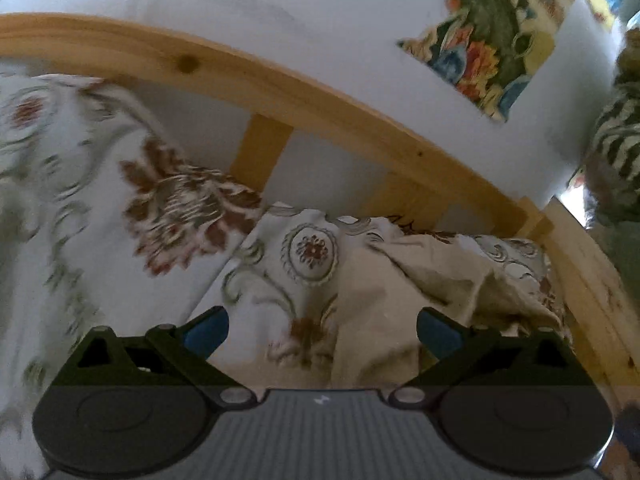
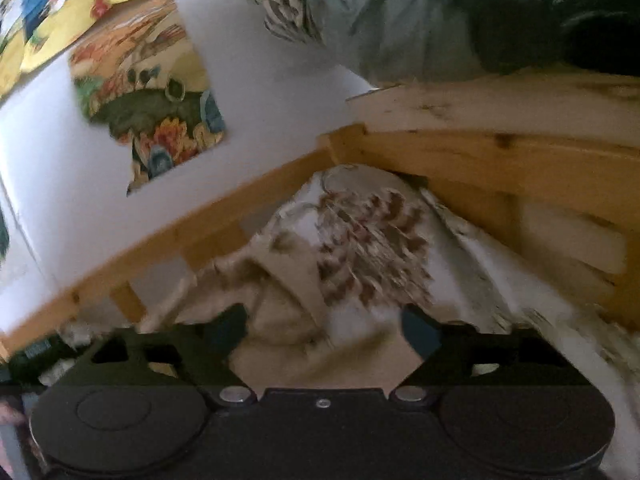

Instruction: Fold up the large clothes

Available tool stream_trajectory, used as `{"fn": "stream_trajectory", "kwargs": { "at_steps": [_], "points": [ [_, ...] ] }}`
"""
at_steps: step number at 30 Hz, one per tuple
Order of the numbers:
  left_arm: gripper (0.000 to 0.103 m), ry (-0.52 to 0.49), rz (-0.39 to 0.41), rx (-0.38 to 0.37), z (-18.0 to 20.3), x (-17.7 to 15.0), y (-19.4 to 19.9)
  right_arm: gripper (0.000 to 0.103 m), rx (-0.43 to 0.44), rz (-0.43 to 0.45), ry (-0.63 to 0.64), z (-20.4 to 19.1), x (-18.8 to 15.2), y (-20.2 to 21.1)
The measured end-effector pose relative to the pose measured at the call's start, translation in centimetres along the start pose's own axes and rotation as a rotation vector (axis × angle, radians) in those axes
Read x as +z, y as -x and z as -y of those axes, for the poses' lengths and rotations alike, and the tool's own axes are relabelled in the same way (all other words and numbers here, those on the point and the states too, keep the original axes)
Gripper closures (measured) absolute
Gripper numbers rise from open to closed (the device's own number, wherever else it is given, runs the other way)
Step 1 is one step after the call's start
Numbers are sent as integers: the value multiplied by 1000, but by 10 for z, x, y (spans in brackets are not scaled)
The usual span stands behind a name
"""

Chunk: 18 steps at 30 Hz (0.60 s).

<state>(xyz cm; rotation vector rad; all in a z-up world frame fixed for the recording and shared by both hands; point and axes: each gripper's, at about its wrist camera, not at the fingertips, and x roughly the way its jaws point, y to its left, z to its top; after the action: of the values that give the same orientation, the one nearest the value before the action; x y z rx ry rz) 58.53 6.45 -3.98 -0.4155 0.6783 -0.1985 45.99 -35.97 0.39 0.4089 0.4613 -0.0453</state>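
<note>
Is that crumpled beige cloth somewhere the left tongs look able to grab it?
Probably yes. The left tongs stand open and empty, and the crumpled beige cloth lies right ahead on the floral bedding with nothing between them.

Floral cream cloth [image 1: 360,280], crumpled heap, plain underside showing, by wood rail.

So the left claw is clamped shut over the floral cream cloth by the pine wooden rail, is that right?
Not quite. The left claw stands wide open over the floral cream cloth by the pine wooden rail, as the left wrist view shows.
</note>
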Motion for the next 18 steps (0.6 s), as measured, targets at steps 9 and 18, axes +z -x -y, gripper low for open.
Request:
{"fn": "stream_trajectory", "kwargs": {
  "at_steps": [9,18],
  "points": [
    [7,157,-267,-21,-5,40,-86,37,114,-175,48,-24,74,-154],
    [77,131,-270,-185,12,29,-102,94,125,-274,163,-39,51,-184]
  ]
}}
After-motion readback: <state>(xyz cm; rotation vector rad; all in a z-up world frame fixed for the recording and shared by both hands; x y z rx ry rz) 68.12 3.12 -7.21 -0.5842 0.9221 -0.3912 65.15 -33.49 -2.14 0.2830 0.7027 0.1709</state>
